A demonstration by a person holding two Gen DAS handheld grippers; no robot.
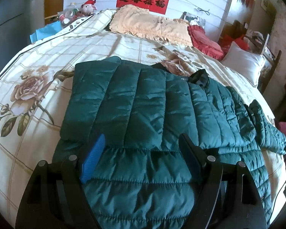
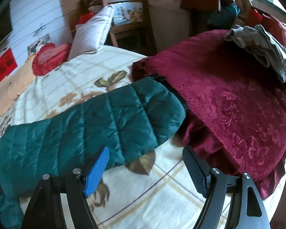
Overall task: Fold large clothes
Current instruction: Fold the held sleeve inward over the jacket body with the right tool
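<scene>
Bed [image 1: 47, 61], frame centre: puffy, slick teal jacket [image 1: 135, 99]; pinch sleeve cuff [image 2: 158, 103]. Left gripper [image 1: 141, 148] and right gripper [image 2: 145, 158] fingers wide, empty.

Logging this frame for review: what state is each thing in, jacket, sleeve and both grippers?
Green puffer jacket: partly folded, flat on the bed.
Jacket sleeve: stretched out, unfolded, cuff against the burgundy cushion.
Left gripper: open above the jacket.
Right gripper: open, empty.
</scene>
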